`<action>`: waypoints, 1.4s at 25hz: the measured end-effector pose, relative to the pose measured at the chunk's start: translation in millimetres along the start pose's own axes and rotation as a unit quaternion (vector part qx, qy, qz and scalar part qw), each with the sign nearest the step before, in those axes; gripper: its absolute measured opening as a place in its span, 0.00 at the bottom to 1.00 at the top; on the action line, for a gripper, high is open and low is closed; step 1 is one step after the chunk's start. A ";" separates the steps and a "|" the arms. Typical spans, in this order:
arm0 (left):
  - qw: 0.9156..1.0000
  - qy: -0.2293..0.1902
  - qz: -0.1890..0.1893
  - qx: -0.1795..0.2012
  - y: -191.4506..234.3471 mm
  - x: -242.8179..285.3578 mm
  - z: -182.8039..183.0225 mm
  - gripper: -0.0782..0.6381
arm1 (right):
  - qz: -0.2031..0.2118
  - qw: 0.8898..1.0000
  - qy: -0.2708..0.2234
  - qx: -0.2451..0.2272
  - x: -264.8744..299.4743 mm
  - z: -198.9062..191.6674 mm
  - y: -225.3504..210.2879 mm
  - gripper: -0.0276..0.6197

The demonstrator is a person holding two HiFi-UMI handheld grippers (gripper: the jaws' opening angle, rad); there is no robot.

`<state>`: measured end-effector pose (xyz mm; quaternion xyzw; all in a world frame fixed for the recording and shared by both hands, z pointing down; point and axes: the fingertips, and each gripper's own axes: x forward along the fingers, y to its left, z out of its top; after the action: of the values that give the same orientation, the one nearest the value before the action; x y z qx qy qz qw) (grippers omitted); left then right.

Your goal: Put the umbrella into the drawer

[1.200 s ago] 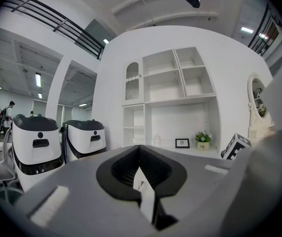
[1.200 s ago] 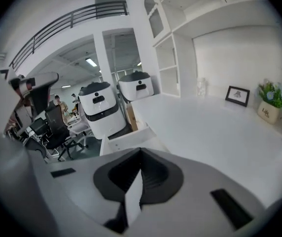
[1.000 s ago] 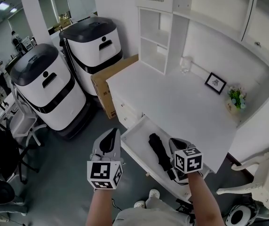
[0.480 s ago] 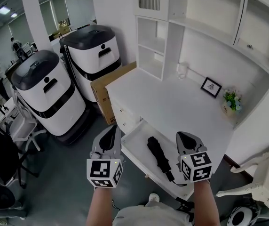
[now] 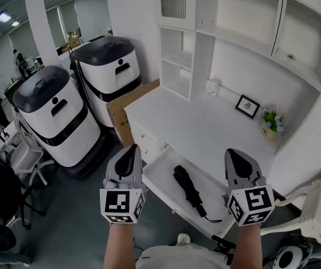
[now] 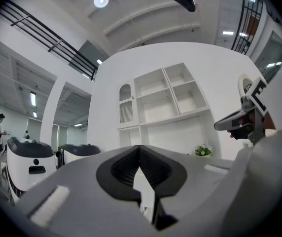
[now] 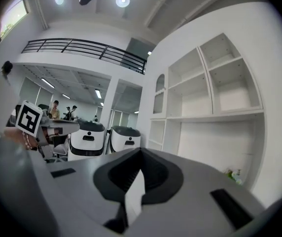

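White office corner with fitted desk (image 5: 205, 129) and shelving (image 5: 177, 66), viewed steeply from above. Folded black umbrella (image 5: 186, 187) lying flat on the floor of the pulled-out drawer (image 5: 159, 171), lengthwise and roughly mid-drawer, wrist strap (image 5: 211, 218) trailing toward the near right corner. Touched by neither tool. Placement judged deliberate: laid flat and inside the side walls, so as to clear the desk front on closing. Drawer standing wide open below the desk edge, otherwise bare as far as visible.

Left gripper (image 5: 131, 151) held in the air just left of the drawer's near corner, jaws pressed together, nothing between them. Right gripper (image 5: 233, 153) held up beside the drawer's right end, well clear of the umbrella, jaws likewise pressed together and empty. Both pointing roughly level toward the shelving, not down into the drawer; judged a hands-off posture, consistent with the placing done.

Only step left, if any, judged to be pushing the drawer shut; strap near the front edge worth watching for snagging.

On the desk top, back right and well apart from the drawer: small framed picture (image 5: 247, 105) and flower pot (image 5: 271, 122). Left of the desk: cardboard box (image 5: 128, 108), then two large white machines (image 5: 54, 114) with black lids. White chair (image 5: 317, 217) at lower right.
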<state>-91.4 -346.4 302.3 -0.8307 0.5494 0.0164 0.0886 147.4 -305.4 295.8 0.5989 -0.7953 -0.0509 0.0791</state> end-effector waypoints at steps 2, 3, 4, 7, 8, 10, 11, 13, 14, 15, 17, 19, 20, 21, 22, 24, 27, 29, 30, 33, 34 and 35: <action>1.000 -0.012 -0.005 0.011 -2.6 -0.6 11.6 0.12 | -0.007 1.000 -0.019 -0.009 -8.5 16.3 -3.8 0.05; 1.000 -0.018 -0.006 0.012 -3.5 -1.2 16.9 0.12 | -0.010 0.999 -0.029 -0.011 -12.4 23.7 -5.2 0.05; 1.000 -0.023 -0.007 0.012 -4.0 -2.0 21.7 0.12 | -0.011 0.999 -0.037 -0.012 -15.9 30.1 -6.1 0.05; 0.999 -0.035 -0.007 0.014 -5.2 -3.9 33.7 0.12 | -0.010 0.998 -0.061 -0.010 -24.5 46.6 -7.4 0.05; 0.999 -0.038 -0.009 0.015 -6.1 -4.2 37.3 0.12 | -0.010 0.998 -0.066 -0.010 -26.9 51.7 -8.0 0.05; 0.999 -0.043 -0.011 0.017 -8.1 -4.5 43.6 0.12 | -0.014 0.997 -0.074 -0.014 -31.2 59.8 -10.5 0.05; 0.999 -0.044 -0.012 0.018 -8.6 -4.6 46.4 0.12 | -0.017 0.997 -0.077 -0.016 -33.1 62.8 -12.1 0.05; 0.999 -0.045 -0.011 0.021 -8.4 -5.0 51.3 0.12 | -0.025 0.996 -0.082 -0.020 -36.7 67.5 -15.5 0.05; 0.999 -0.047 -0.010 0.021 -8.3 -5.3 53.6 0.12 | -0.028 0.996 -0.084 -0.020 -38.6 69.1 -17.3 0.05; 0.999 -0.048 -0.010 0.021 -8.4 -5.5 55.7 0.12 | -0.032 0.996 -0.086 -0.019 -40.4 70.1 -19.0 0.05; 0.998 -0.052 -0.011 0.022 -9.4 -5.7 59.0 0.12 | -0.037 0.995 -0.087 -0.019 -42.9 70.5 -22.0 0.05; 0.998 -0.054 -0.014 0.024 -10.3 -6.2 61.3 0.12 | -0.041 0.995 -0.084 -0.020 -44.5 69.5 -23.8 0.05; 0.998 -0.055 -0.015 0.024 -10.7 -6.6 62.0 0.12 | -0.043 0.995 -0.083 -0.021 -45.3 69.1 -24.4 0.05; 0.998 -0.055 -0.017 0.025 -11.3 -7.1 62.5 0.12 | -0.044 0.995 -0.082 -0.022 -46.2 68.9 -24.7 0.05; 0.998 -0.055 -0.018 0.026 -11.9 -7.5 62.9 0.12 | -0.045 0.995 -0.082 -0.023 -47.0 68.8 -24.8 0.05; 0.998 -0.056 -0.020 0.027 -12.6 -8.6 63.8 0.12 | -0.046 0.995 -0.081 -0.024 -48.4 68.8 -24.1 0.05; 0.998 -0.057 -0.024 0.024 -13.5 -10.0 65.5 0.12 | -0.046 0.995 -0.080 -0.026 -49.7 68.4 -22.3 0.05; 0.998 -0.058 -0.026 0.023 -14.5 -10.7 66.4 0.12 | -0.047 0.995 -0.079 -0.026 -50.4 67.0 -21.9 0.05; 0.998 -0.059 -0.028 0.023 -15.2 -11.1 66.5 0.12 | -0.047 0.995 -0.079 -0.026 -50.9 66.4 -21.6 0.05; 0.998 -0.059 -0.030 0.024 -16.6 -13.2 66.4 0.12 | -0.044 0.996 -0.077 -0.026 -52.6 66.3 -19.4 0.05; 0.998 -0.059 -0.030 0.024 -17.0 -14.1 66.6 0.12 | -0.043 0.996 -0.077 -0.025 -53.3 66.1 -19.0 0.05; 0.998 -0.059 -0.030 0.024 -17.5 -14.8 67.0 0.12 | -0.043 0.996 -0.077 -0.024 -54.0 65.7 -18.8 0.05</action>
<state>-76.5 -315.2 240.5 -0.8419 0.5184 0.0494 0.1413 167.5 -259.6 224.5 0.6250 -0.7708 -0.1195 0.0301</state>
